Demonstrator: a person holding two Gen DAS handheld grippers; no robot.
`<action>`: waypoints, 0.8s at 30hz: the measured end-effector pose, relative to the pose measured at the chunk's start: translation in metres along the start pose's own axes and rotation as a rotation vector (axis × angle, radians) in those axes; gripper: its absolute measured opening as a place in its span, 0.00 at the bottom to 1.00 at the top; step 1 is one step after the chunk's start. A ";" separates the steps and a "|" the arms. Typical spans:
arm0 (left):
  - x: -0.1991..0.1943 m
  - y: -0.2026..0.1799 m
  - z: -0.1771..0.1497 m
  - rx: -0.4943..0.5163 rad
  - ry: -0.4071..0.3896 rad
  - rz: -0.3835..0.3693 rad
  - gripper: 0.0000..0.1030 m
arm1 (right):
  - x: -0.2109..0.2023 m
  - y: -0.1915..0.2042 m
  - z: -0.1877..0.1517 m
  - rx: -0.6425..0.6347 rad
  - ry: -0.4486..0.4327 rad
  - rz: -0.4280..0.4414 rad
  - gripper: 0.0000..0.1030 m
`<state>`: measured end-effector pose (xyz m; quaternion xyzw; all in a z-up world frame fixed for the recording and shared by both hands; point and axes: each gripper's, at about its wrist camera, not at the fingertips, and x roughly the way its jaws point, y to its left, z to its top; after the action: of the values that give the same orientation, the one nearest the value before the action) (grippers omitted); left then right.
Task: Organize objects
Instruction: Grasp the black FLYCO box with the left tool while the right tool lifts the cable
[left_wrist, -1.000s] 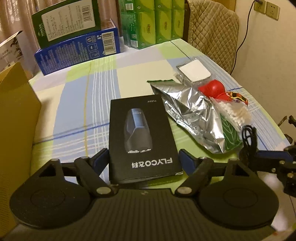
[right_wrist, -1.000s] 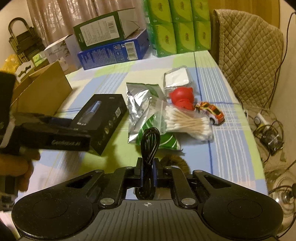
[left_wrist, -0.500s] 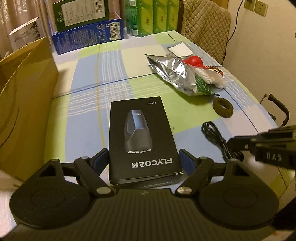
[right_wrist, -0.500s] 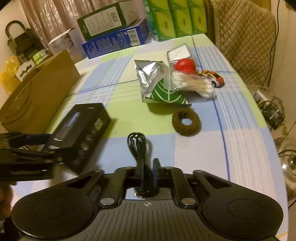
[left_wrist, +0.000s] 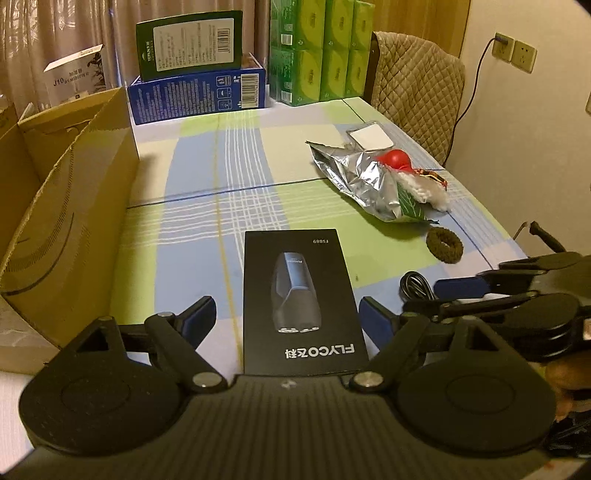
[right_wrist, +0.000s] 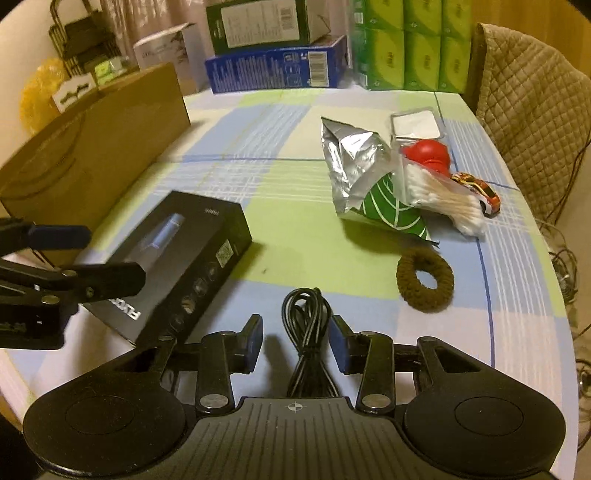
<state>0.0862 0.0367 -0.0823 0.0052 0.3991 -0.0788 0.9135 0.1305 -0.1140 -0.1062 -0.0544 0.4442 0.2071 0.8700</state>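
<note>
on the far left we see a tall open brown cardboard box (left_wrist: 70, 206) standing on the checked blue, green and white tablecloth (left_wrist: 236, 177). next to it our left gripper (left_wrist: 286, 317) is spread wide, its blue-padded fingers (left_wrist: 199, 315) standing on either side of the flat black rectangular shaver box printed "flyco" (left_wrist: 301, 299) without touching it; the box lies flat on the cloth. to the right of that box lies the bundled black cable (right_wrist: 308, 332), resting on the cloth between the parted fingers (right_wrist: 251, 341) of our right gripper (right_wrist: 295, 343), which do not touch it. further right, near the cable, sits a round dark brown hair scrunchie (right_wrist: 424, 280). beyond it, further back on the table, lie a crumpled silver foil pouch with a green leaf print (right_wrist: 354, 170), a clear bag of white cotton swabs (right_wrist: 443, 199), a red rubber toy (right_wrist: 426, 153) and a small orange toy car (right_wrist: 480, 192), all bunched together. at the back edge stand a blue carton (left_wrist: 195, 96) and stacked green packs (left_wrist: 321, 51).
</note>
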 end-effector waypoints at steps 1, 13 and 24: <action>0.001 0.001 0.000 0.000 -0.004 -0.005 0.80 | 0.002 0.000 -0.001 -0.004 0.005 -0.015 0.36; 0.039 -0.003 0.003 0.036 0.040 -0.044 0.80 | -0.002 -0.021 0.000 0.135 -0.038 -0.027 0.18; 0.053 -0.010 0.015 0.063 0.084 -0.009 0.75 | -0.010 -0.025 0.003 0.203 -0.081 -0.011 0.17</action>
<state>0.1311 0.0184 -0.1100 0.0357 0.4345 -0.0951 0.8950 0.1373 -0.1387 -0.0984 0.0400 0.4272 0.1583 0.8893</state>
